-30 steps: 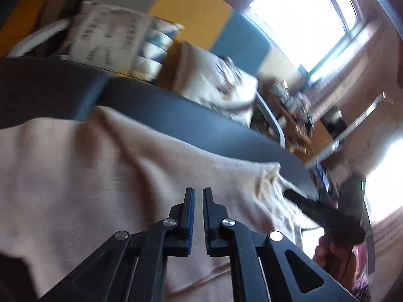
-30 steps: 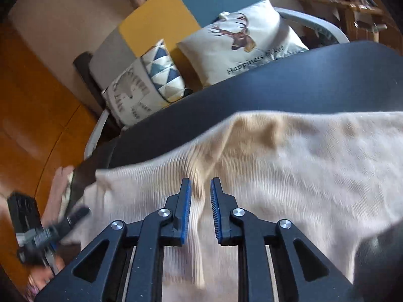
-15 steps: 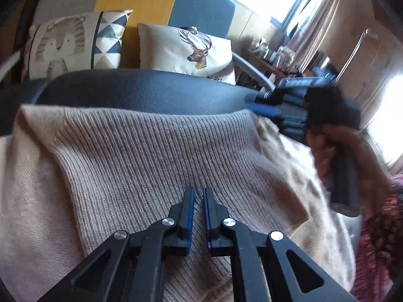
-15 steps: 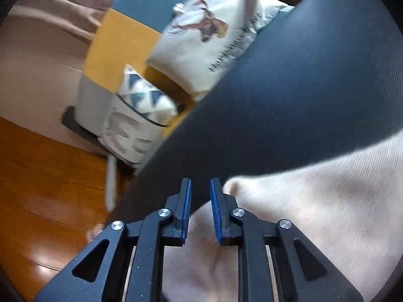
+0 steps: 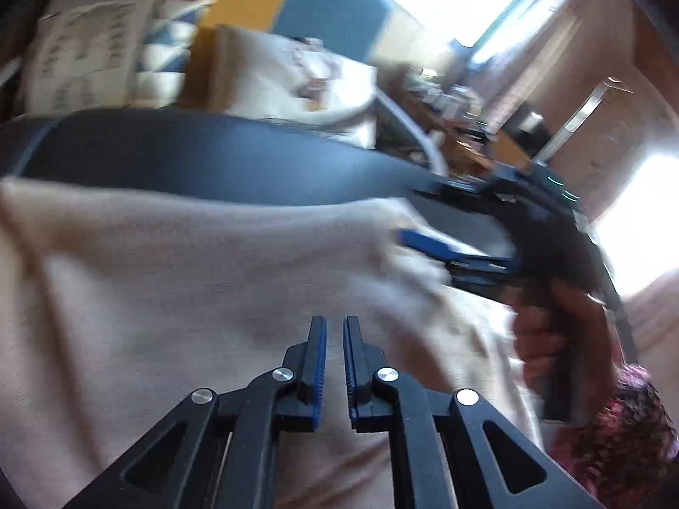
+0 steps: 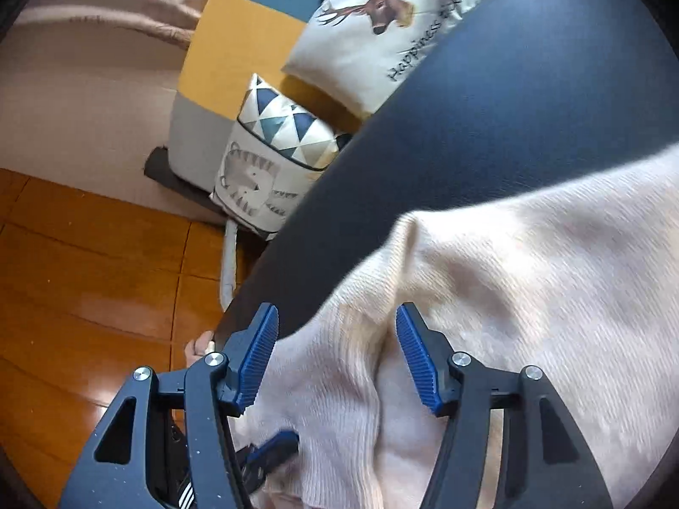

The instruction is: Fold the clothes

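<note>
Motion blur smears my left view. My left tool sits pinched together, empty, over the beige sweater. My right tool has just spread apart astride a sweater fold near the worktop edge.

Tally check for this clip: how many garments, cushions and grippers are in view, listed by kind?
Garments: 1, the beige knit sweater
Cushions: 2, the deer cushion and the triangle-pattern cushion
Grippers: 2, the left gripper and the right gripper
Total: 5
</note>
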The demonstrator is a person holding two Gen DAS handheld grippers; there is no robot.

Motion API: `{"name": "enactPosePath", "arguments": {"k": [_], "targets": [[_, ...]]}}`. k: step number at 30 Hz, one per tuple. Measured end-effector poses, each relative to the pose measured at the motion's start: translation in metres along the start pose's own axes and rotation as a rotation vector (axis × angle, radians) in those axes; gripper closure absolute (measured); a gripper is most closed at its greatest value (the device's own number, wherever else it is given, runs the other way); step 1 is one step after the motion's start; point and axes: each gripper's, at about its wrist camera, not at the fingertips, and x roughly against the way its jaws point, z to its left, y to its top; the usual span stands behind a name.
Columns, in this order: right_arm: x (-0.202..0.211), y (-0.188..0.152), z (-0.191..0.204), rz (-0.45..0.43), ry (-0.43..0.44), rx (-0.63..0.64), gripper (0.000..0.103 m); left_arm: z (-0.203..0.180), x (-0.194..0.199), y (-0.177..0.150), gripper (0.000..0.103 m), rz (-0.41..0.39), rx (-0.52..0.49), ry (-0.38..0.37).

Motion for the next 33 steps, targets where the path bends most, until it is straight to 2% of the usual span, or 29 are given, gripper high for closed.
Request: {"name": "enactPosePath", "arguments": {"k": [1, 4, 5, 8, 9, 10, 11, 12, 15, 18, 20, 23, 25, 28, 30, 32, 33], "targets": [[-0.003, 0.000, 0.001, 0.006, -0.004, 0.001, 0.041, -0.010, -0.005, 0.001, 0.091, 0.009, -0.045, 0.006], [-0.019, 0.003, -0.003, 0.085, -0.006, -0.024, 0.041, -0.029, -0.029, -0.010, 0.090, 0.087, -0.213, 0.051], [-0.024, 0.005, -0.002, 0.094, -0.018, -0.028, 0.041, -0.031, -0.029, -0.015, 0.090, 0.065, -0.252, 0.056], [-0.019, 0.016, 0.004, 0.037, -0.029, 0.010, 0.042, -0.021, -0.026, -0.018, 0.088, 0.058, -0.219, 0.004], [-0.016, 0.019, 0.006, 0.012, -0.025, 0.020, 0.046, -0.014, -0.025, -0.018, 0.088, 0.057, -0.190, -0.029], [-0.015, 0.025, 0.006, -0.011, -0.024, 0.028, 0.063, -0.010, -0.025, -0.018, 0.088, 0.058, -0.174, -0.046], [-0.017, 0.029, 0.006, -0.015, -0.050, 0.037, 0.073, -0.006, -0.024, -0.018, 0.088, 0.057, -0.159, -0.061], [-0.019, 0.033, 0.006, -0.019, -0.075, 0.046, 0.089, -0.004, -0.024, -0.019, 0.088, 0.056, -0.152, -0.069], [-0.033, 0.033, 0.003, 0.004, -0.196, 0.116, 0.097, -0.005, -0.023, -0.023, 0.088, 0.050, -0.162, -0.061], [-0.032, 0.032, -0.012, -0.033, -0.145, 0.045, 0.099, -0.007, -0.023, -0.025, 0.088, 0.047, -0.167, -0.056], [-0.029, 0.032, -0.015, -0.024, -0.137, 0.018, 0.098, -0.010, -0.023, -0.024, 0.088, 0.046, -0.166, -0.056], [-0.017, 0.031, -0.004, 0.004, -0.188, 0.059, 0.095, -0.010, -0.026, -0.019, 0.088, 0.046, -0.163, -0.058], [-0.002, 0.026, 0.010, -0.036, -0.236, 0.133, 0.095, -0.010, -0.025, -0.018, 0.088, 0.046, -0.164, -0.058], [0.017, 0.007, 0.038, -0.132, -0.361, 0.304, 0.094, -0.011, -0.026, -0.018, 0.088, 0.044, -0.163, -0.056], [0.012, -0.009, 0.060, -0.139, -0.393, 0.442, 0.094, -0.012, -0.027, -0.018, 0.088, 0.043, -0.163, -0.055], [0.003, -0.021, 0.074, -0.142, -0.429, 0.532, 0.094, -0.012, -0.027, -0.018, 0.088, 0.043, -0.163, -0.055], [-0.001, -0.023, 0.076, -0.134, -0.418, 0.549, 0.094, -0.012, -0.027, -0.018, 0.088, 0.042, -0.161, -0.058]]}}
